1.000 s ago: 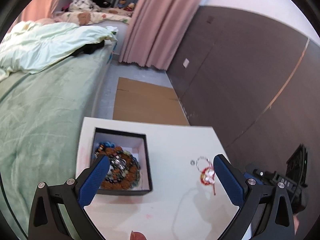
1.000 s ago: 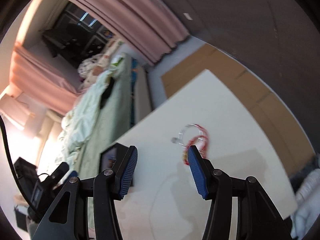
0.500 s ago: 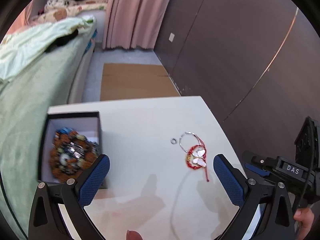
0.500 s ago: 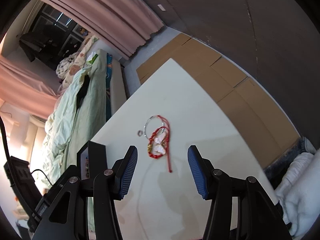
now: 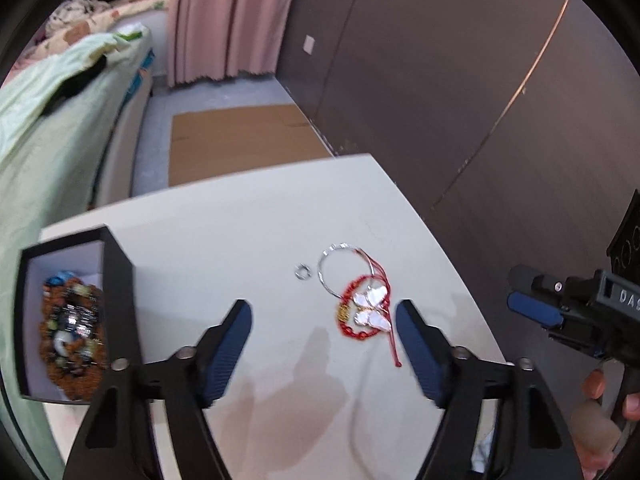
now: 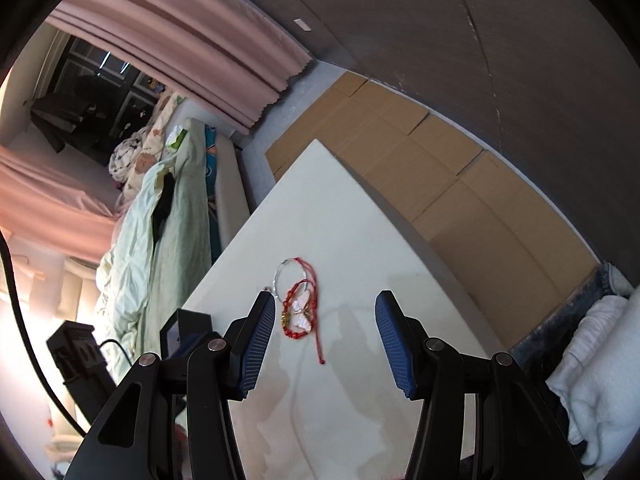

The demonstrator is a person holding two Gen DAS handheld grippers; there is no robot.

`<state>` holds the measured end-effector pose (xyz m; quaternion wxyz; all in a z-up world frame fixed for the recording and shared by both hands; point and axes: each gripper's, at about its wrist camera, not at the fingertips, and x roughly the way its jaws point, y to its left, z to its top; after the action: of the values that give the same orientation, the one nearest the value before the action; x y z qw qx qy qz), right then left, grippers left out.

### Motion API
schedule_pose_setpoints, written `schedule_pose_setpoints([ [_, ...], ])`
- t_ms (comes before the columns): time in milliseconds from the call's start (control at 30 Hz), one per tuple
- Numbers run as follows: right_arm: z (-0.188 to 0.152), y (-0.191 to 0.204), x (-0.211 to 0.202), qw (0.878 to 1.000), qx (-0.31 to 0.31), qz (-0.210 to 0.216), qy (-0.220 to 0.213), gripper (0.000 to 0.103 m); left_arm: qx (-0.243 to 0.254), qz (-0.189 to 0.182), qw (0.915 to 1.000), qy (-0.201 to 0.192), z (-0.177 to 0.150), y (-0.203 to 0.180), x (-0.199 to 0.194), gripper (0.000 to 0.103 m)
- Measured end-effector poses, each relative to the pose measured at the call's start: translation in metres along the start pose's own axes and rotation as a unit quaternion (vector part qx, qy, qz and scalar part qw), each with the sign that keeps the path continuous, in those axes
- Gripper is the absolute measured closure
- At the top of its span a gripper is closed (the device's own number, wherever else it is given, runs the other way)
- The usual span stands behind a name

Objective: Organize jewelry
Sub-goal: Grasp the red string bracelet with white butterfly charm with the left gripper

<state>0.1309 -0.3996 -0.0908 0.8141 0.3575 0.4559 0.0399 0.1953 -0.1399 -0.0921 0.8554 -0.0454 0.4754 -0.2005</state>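
A red beaded bracelet [image 5: 362, 312] with a pale butterfly charm lies loose on the white worktop [image 5: 248, 232], its thin red cord trailing toward the near edge. Tangled with it is a silver bangle [image 5: 345, 268], the two overlapping, and a small silver ring [image 5: 302, 271] sits just beside the bangle, apart from it. Well away from the bracelet, at the worktop's bed-side edge, an open black box [image 5: 116, 280] already holds a heap of brown and coloured bead strings [image 5: 74, 332].

The left tool [image 5: 323, 322] hovers near the bracelet, its blue-padded jaws closing with nothing between them yet; the charm lies just inside its right-hand pad. The right tool [image 6: 326, 320] hangs over the same cluster from the other side, jaws about half open and empty, the bracelet lying close to its left-hand pad.

The likeliest trouble from here is the tangle: a pinch on the bracelet could drag the bangle along, or the cord could snag and flick the ring off the worktop. The flat, thin pieces give the pads little to bite, so a grab may slip or merely push them about. With both tools aimed at one small pile, they might also knock together. A green-quilted bed [image 5: 48, 152] stands beyond the box.
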Motion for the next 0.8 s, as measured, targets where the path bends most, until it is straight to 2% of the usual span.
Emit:
schedule_pose_setpoints([
  [267, 0.006, -0.011, 0.009, 0.999, 0.038, 0.029, 0.019, 0.05, 0.006, 0.003, 0.9998, 0.02, -0.004, -0.002, 0.028, 0.052],
  [367, 0.008, -0.014, 0.01, 0.998, 0.044, 0.029, 0.018, 0.05, 0.007, 0.001, 0.9997, 0.023, -0.004, -0.001, 0.033, 0.057],
  [433, 0.009, -0.015, 0.01, 0.998, 0.046, 0.028, 0.016, 0.05, 0.006, 0.001, 0.9996, 0.027, -0.004, -0.001, 0.038, 0.064],
  [767, 0.012, -0.008, 0.016, 0.999, 0.028, 0.01, 0.019, 0.05, 0.018, -0.006, 0.999, 0.04, -0.008, -0.008, 0.055, 0.07],
  [800, 0.011, -0.008, 0.016, 0.999, 0.028, 0.008, 0.019, 0.05, 0.022, -0.003, 0.9988, 0.045, -0.01, -0.01, 0.059, 0.079],
])
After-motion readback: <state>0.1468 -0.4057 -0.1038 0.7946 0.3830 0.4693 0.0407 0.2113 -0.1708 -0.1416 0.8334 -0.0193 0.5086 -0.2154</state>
